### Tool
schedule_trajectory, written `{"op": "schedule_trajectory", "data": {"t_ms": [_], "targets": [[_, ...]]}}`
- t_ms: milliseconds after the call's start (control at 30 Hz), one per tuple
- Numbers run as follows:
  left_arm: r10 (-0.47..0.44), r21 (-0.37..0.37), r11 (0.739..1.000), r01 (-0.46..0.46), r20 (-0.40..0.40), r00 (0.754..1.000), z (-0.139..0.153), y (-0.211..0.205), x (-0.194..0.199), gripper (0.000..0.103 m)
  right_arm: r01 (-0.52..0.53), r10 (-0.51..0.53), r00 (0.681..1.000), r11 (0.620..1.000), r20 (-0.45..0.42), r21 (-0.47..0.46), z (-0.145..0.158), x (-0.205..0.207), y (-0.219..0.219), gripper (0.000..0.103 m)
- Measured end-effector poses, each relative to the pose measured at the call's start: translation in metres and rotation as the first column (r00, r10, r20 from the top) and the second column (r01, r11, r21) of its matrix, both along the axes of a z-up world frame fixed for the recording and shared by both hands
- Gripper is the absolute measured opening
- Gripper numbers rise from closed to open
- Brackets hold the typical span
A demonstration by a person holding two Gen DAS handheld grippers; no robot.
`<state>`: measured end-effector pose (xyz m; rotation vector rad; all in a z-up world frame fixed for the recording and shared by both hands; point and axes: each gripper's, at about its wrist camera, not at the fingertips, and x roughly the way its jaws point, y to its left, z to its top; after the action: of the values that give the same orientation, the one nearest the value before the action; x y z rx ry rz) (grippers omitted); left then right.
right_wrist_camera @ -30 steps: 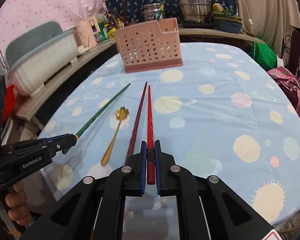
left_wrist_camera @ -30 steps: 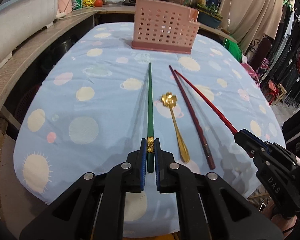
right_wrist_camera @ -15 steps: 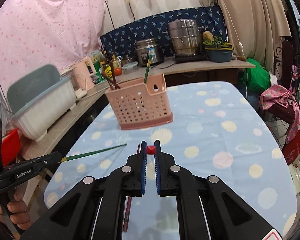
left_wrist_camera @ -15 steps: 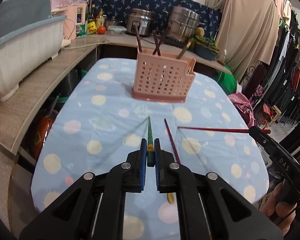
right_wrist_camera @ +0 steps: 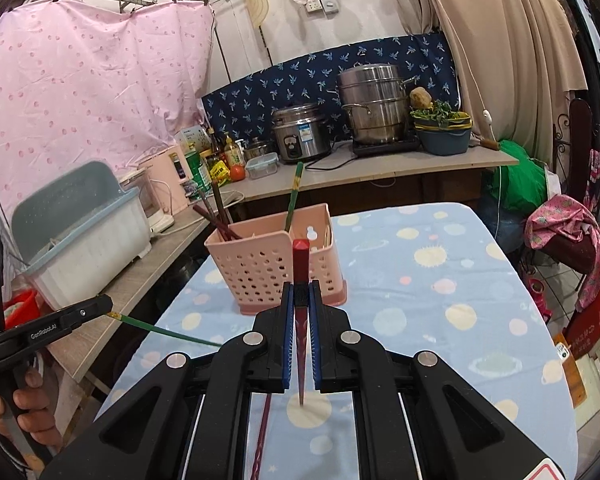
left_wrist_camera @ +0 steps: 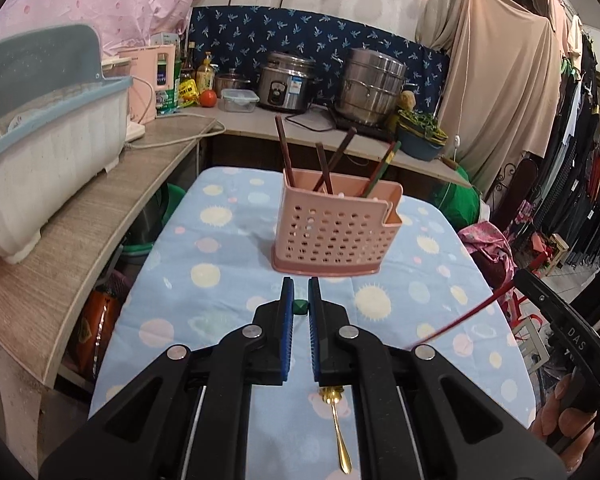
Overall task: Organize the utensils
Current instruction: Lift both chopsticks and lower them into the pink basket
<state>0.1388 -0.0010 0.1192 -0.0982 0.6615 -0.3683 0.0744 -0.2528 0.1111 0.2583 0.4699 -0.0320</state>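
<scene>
Both chopsticks had come up off the desk (left_wrist_camera: 228, 292) since a second earlier, when they lay flat on the spotted blue cloth beside the spoon; I had raised each hand and the pink utensil basket (left_wrist_camera: 334, 232) had dropped lower in both views, its open top now showing.

That basket stood upright on the desk ahead of me, already holding several brown chopsticks and one green one that leaned out of its compartments. It sat just beyond the tips of my left hand-held gripper (left_wrist_camera: 301, 306) and directly behind the tips of my right hand-held gripper (right_wrist_camera: 301, 296).

My left hand-held gripper was clamped on the green chopstick (left_wrist_camera: 300, 306), of which only the blunt end showed between the blue pads in that wrist's view; from the right wrist's view its shaft ran out sideways in the air above the desk edge. My right hand-held gripper was clamped on the red chopstick (right_wrist_camera: 301, 268), thick end poking forward toward the basket, thin point trailing back beneath the jaws.

Left behind on the cloth were the dark red chopstick (right_wrist_camera: 262, 436), under my right hand-held gripper, and the gold spoon (left_wrist_camera: 337, 428), under my left one.
</scene>
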Motion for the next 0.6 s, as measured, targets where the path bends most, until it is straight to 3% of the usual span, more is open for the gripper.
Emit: {"op": "schedule_trajectory", "data": {"t_ms": [333, 600], "targets": [[-0.018, -0.001, 1.0, 0.018, 0.055, 0.998, 0.033, -0.008, 0.021, 0.007, -0.02, 0.019, 0.999, 1.0, 0.044, 0.017, 0.03, 0.024, -0.011, 0.007], [-0.039, -0.022, 0.999, 0.043, 0.146, 0.988, 0.078, -0.021, 0.037, 0.007, -0.03, 0.026, 0.994, 0.999, 0.102, 0.037, 0.065, 0.048, -0.022, 0.007]]}}
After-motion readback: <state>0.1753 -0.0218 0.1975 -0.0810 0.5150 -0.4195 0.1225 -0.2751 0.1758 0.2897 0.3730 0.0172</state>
